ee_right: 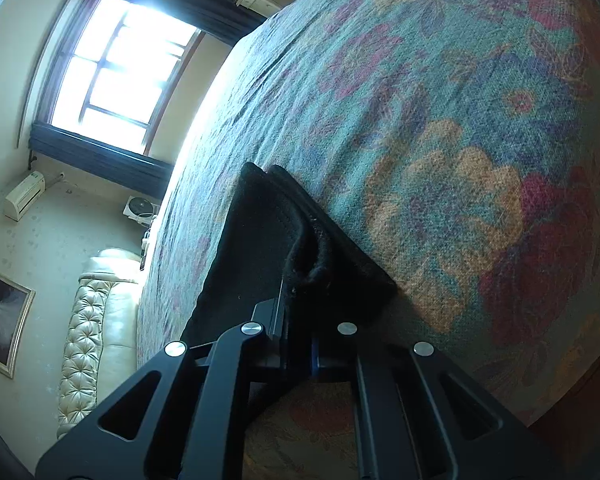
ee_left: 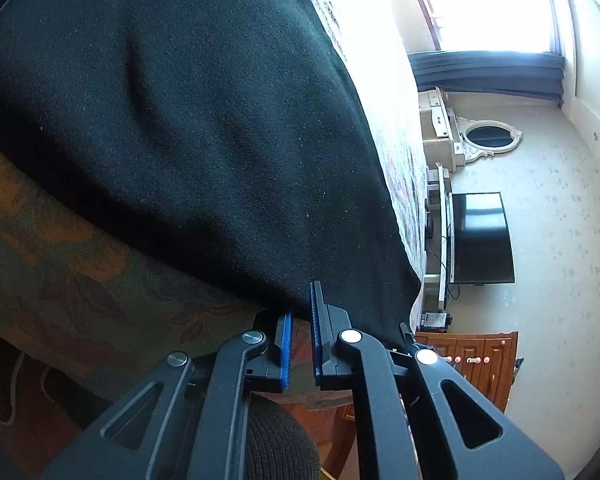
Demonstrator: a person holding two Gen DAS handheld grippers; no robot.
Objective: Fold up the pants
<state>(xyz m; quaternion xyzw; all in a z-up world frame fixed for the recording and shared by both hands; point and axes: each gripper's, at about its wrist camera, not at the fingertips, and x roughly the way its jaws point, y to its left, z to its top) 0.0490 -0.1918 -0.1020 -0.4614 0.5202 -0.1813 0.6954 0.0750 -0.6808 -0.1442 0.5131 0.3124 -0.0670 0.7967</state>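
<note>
The black pants lie on a floral bedspread and fill most of the left wrist view. My left gripper is at the pants' near edge, with a narrow gap between its blue pads and no cloth between them. In the right wrist view, my right gripper is shut on a folded corner of the black pants, which stands up from the bedspread.
A TV, a white dresser with an oval mirror and a wooden cabinet stand past the bed's edge. A bright window, a tufted cream headboard and a wall air conditioner show beyond the bed.
</note>
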